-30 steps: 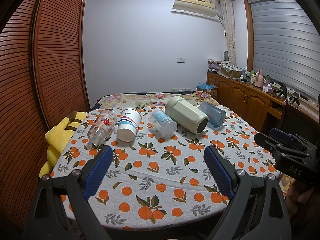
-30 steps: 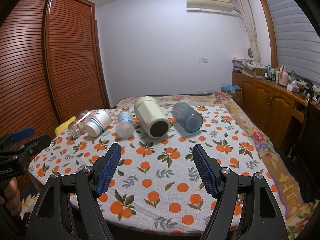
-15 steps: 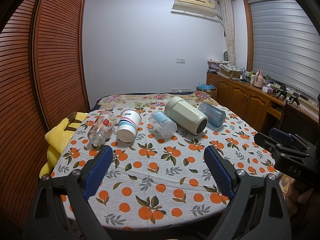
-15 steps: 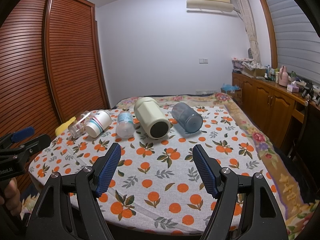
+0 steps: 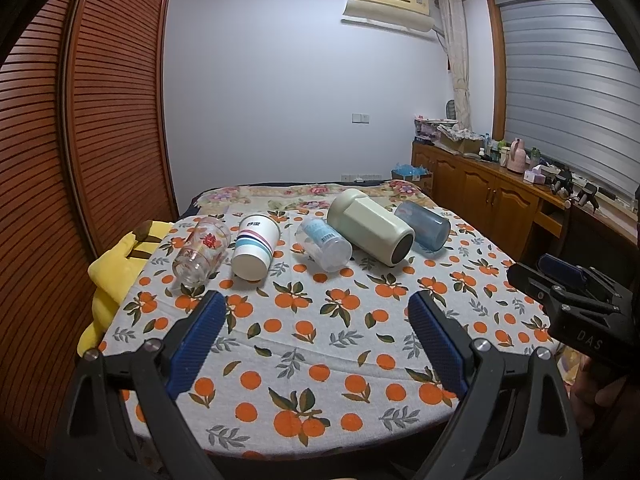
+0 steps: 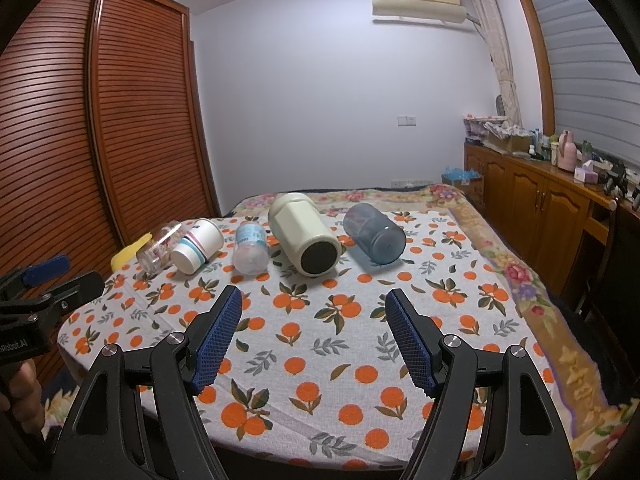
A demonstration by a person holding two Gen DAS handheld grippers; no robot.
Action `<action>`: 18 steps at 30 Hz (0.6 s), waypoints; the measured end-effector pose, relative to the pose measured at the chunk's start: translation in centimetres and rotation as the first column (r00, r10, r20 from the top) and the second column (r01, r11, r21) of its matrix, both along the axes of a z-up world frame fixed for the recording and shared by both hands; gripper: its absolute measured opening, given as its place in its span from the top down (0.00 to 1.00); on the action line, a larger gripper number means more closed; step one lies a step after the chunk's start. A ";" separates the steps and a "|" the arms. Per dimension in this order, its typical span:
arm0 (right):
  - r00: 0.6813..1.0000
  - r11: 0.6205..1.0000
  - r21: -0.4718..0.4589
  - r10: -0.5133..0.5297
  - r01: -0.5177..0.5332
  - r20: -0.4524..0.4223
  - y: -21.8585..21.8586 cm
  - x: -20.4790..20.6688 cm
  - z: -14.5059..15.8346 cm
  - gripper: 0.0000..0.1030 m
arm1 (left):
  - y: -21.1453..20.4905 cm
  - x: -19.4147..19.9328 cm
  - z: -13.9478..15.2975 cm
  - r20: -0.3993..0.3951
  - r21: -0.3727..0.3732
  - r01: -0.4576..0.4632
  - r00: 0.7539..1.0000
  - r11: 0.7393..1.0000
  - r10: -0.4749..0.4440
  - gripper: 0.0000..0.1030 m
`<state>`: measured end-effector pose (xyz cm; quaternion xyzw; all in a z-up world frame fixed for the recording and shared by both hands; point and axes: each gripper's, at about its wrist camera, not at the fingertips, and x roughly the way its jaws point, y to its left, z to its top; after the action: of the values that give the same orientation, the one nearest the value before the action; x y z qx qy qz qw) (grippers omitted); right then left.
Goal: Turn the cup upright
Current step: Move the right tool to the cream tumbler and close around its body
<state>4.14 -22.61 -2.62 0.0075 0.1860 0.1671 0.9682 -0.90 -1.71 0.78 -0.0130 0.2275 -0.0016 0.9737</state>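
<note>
Five cups lie on their sides in a row across the orange-print bed [image 5: 320,344], long axes pointing roughly toward the cameras, well ahead of both empty, wide-open tongs, left tongs [image 5: 316,340] nearer the striped cup [image 5: 256,246], right tongs [image 6: 314,338] nearer the blue cup [image 6: 374,234].

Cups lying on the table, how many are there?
5, in a row, left to right: glass, striped cup, clear cup, cream cup, blue cup. None look hidden.

Clear glass cup [image 5: 201,249]; matt printed cloth [image 5: 304,344].
</note>
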 end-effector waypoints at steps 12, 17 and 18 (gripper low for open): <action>0.999 0.999 0.013 0.032 -0.032 -0.020 0.6 1.8 0.6 0.26 | 0.9 3.7 -0.9 -0.056 0.019 0.023 0.998 1.000 -0.022 0.10; 0.998 0.998 -0.006 0.061 -0.061 -0.014 1.5 3.3 1.7 0.26 | 1.2 5.7 -0.4 -0.058 0.014 0.041 0.998 0.999 -0.040 0.10; 0.997 0.997 -0.011 0.070 -0.070 -0.016 1.7 3.8 1.8 0.26 | 1.3 6.1 -0.3 -0.059 0.009 0.047 0.997 0.999 -0.047 0.10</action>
<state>7.92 -20.87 -0.79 -0.0034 0.1948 0.1997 0.9603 5.15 -0.41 0.51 -0.0026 0.2561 -0.0229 0.9664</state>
